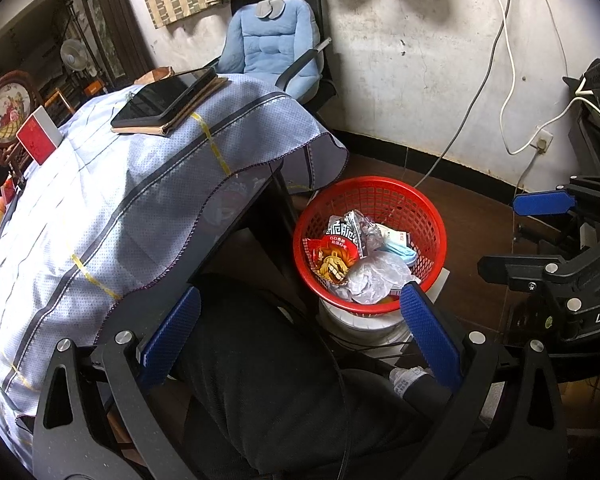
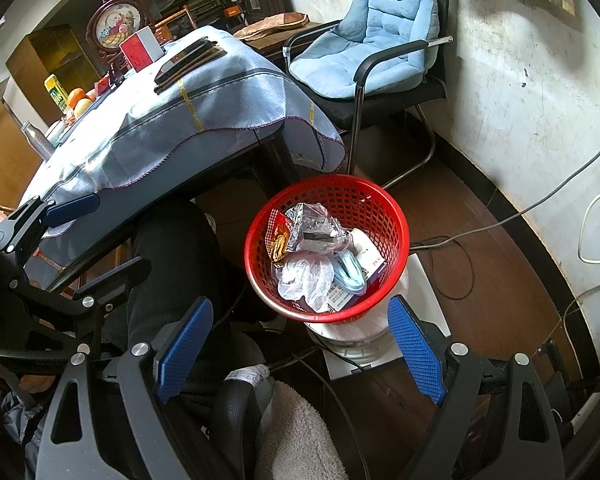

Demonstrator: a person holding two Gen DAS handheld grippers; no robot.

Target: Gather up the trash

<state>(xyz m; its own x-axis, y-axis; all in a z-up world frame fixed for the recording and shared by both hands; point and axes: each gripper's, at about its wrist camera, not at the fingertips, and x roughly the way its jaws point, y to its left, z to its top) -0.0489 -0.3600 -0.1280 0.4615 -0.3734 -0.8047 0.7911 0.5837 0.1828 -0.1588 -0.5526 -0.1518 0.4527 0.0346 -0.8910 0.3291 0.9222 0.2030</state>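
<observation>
A cramped room with a scuffed white wall, dark wood floor and loose cables trailing along the skirting. Nearest, the left gripper [image 1: 300, 332] hangs with its blue pads spread wide and nothing between them, over the seated person's dark trousers; the right gripper [image 2: 300, 348] is likewise wide open and empty, above the edge of a black mesh chair and a fleecy cushion [image 2: 300, 432]. Just ahead of both stands the red mesh basket [image 1: 432, 216], perched on a white round fan-like appliance [image 2: 356, 340] on the floor beside the surface. The trash is already in it — a snack wrapper with a cartoon face [image 1: 332, 260], a silver foil bag [image 2: 312, 228], crumpled clear plastic [image 1: 376, 276], a blue face mask [image 2: 348, 276] and a small printed carton [image 2: 370, 258]. Further off, the surface wears a pale blue cloth [image 1: 140, 184] carrying a tablet on a folder [image 1: 168, 100] and a red-and-white box [image 1: 38, 138]; I see no loose litter left there. Beyond sits a chair with a blue padded cushion [image 2: 364, 48].

The risk, as I judge it: the basket rests on a narrower base, so a nudge from either gripper could tip it and spill everything. The light plastic near the rim could also snag on a pad and come back out.
</observation>
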